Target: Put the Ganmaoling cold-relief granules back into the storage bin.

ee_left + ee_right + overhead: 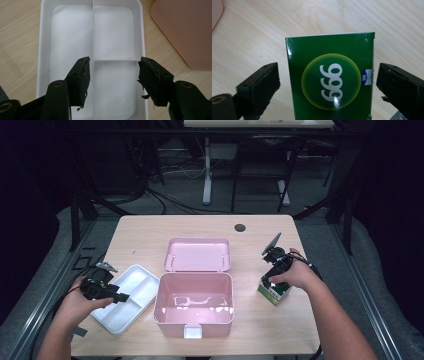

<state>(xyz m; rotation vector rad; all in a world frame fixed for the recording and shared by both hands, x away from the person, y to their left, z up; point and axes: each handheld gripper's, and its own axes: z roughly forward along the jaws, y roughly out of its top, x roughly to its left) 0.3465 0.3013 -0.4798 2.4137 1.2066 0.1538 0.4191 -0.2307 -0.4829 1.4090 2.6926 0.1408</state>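
Two tools spread: right tool (327, 82) straddling green box (332, 77), left tool (113, 80) over white tray (42, 50); pale wood bench (145, 232), dark cabled room.

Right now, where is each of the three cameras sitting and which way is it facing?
High view: above the person's side, looking forward and down at the table; forearms, left gripper and right gripper show.
Left gripper view: rides the left gripper, looking down between open jaws into the white tray.
Right gripper view: rides the right gripper, looking down at the green box between open jaws.
Shared: high view also shows the tray, box and pink case.
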